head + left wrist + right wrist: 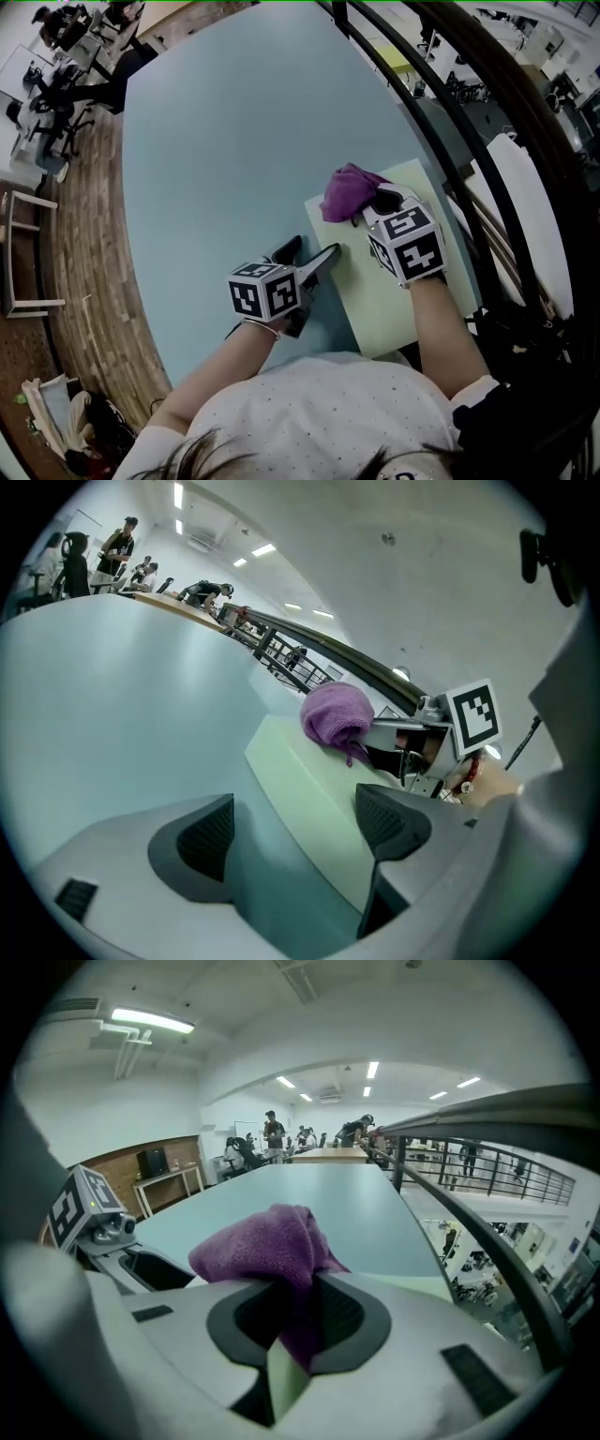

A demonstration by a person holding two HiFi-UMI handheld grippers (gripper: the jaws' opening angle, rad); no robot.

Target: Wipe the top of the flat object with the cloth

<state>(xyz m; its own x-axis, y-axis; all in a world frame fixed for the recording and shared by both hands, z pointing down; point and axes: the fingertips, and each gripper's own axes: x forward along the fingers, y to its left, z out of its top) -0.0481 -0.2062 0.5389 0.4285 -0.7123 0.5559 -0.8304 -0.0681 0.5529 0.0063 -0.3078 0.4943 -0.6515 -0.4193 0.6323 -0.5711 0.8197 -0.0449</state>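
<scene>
Right gripper [295,1312], jaws pressed together on a bunched purple cloth [267,1246]: the fabric is pinched between the two dark pads and billows up and forward above them. In the head view the cloth [349,192] sits over the far left corner of the flat object, a pale green board [394,300] that lies on the light blue table [225,169] near the table's right edge. Whether the underside of the cloth presses on the board or hangs just over it cannot be told; a loose tail hangs from it in the left gripper view.

Left gripper [295,827], jaws spread wide with nothing held between them. The board's left edge [300,780] runs through the gap: the right pad stands over the board, the left pad over bare table. Contact with either surface cannot be made out. In the head view this gripper [312,251] lies just beside the board's near left side, well short of the cloth.

Each gripper carries a marker cube [405,246], and a forearm [441,337] leads back from the right gripper to the person. A dark railing [487,141] runs past the table's right side; a wooden floor [84,262] lies to its left.
</scene>
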